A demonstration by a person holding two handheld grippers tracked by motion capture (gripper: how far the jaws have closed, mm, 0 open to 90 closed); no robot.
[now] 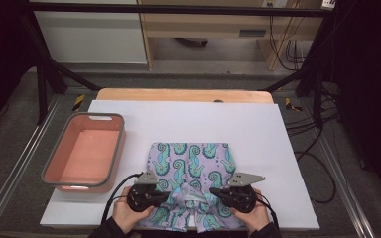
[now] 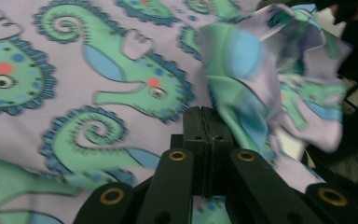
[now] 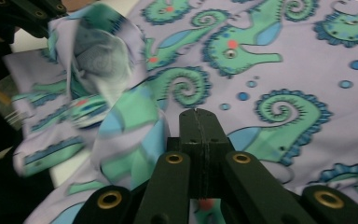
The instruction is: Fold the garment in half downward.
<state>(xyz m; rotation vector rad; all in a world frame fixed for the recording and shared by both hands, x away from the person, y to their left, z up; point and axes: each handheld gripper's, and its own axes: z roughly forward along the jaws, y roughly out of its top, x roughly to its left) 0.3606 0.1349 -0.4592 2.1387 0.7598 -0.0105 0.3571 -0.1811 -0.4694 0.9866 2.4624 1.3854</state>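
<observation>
Left of the seahorse cloth (image 1: 191, 168), pink tub (image 1: 87, 151) holding nothing, both claws closed, left claw (image 2: 204, 116), right claw (image 3: 198, 119).

A tub (image 1: 87, 151) sits left of the cloth (image 1: 191, 163) on the table (image 1: 258, 129).

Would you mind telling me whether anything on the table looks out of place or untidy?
Only the seahorse-print garment: its far half lies flat, but the near edge is bunched into a crumpled heap between the two tools. The pink bin sits squarely beside it.
</observation>
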